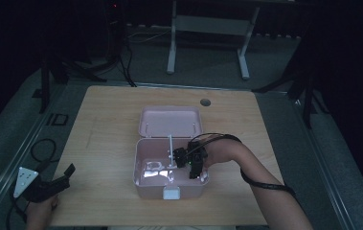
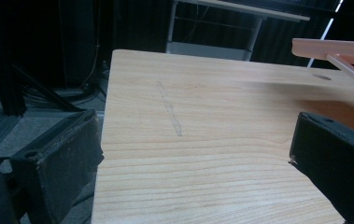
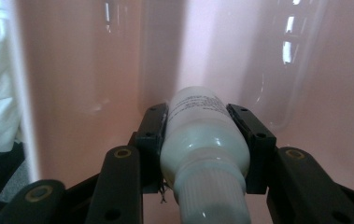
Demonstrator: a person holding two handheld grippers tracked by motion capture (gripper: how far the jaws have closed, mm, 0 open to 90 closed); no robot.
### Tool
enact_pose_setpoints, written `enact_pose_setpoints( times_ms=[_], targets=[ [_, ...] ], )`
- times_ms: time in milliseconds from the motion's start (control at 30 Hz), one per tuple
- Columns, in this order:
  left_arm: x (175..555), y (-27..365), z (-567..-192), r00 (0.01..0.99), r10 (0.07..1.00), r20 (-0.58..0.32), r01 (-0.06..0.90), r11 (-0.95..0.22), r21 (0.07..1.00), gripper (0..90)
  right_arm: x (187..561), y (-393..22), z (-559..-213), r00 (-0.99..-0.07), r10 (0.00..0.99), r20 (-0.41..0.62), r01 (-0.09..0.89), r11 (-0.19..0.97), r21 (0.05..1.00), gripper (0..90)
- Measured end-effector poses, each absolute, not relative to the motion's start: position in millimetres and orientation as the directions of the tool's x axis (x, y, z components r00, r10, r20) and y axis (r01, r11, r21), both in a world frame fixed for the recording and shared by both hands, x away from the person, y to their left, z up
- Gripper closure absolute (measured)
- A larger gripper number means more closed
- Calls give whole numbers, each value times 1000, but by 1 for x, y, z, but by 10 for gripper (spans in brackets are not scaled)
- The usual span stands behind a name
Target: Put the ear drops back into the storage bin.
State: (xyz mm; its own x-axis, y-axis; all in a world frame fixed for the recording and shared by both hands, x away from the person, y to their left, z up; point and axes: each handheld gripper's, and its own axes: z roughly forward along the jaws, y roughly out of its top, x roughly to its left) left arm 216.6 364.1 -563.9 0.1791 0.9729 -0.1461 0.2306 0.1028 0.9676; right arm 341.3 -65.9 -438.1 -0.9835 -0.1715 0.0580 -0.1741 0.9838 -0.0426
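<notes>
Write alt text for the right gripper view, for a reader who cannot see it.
The right gripper has its two black jaws closed on a small white bottle with a ribbed cap, cap end toward the camera. Behind it rise the glossy walls of a pink box; something white shows at the left edge.

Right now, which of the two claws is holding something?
The right claw, down inside the pink box, is shut on a white bottle. The left claw is open over the bare table.
</notes>
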Motion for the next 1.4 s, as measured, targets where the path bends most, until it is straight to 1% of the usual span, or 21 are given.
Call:
enact_pose_setpoints(
  times_ms=[67, 200, 433, 533, 833, 1400],
  targets=[
    [217, 364, -564, 179, 973, -146, 231, 103, 968, 26, 341, -66, -443, -982, -180, 57, -183, 982, -55, 599],
    [217, 364, -564, 179, 973, -145, 231, 102, 968, 26, 339, -63, -446, -981, -187, 49, -189, 981, -45, 599],
    [217, 364, -564, 179, 973, -147, 232, 104, 967, 26, 339, -60, -459, -980, -194, 51, -197, 978, -69, 598],
    [217, 364, -564, 180, 972, -148, 233, 104, 967, 26, 339, -59, -468, -980, -190, 58, -195, 977, -87, 598],
    [217, 364, -564, 181, 972, -149, 235, 105, 966, 26, 337, -57, -478, -978, -190, 89, -200, 972, -124, 598],
    [217, 364, -564, 181, 972, -149, 235, 104, 966, 26, 337, -54, -481, -980, -173, 96, -186, 969, -164, 586]
  ],
)
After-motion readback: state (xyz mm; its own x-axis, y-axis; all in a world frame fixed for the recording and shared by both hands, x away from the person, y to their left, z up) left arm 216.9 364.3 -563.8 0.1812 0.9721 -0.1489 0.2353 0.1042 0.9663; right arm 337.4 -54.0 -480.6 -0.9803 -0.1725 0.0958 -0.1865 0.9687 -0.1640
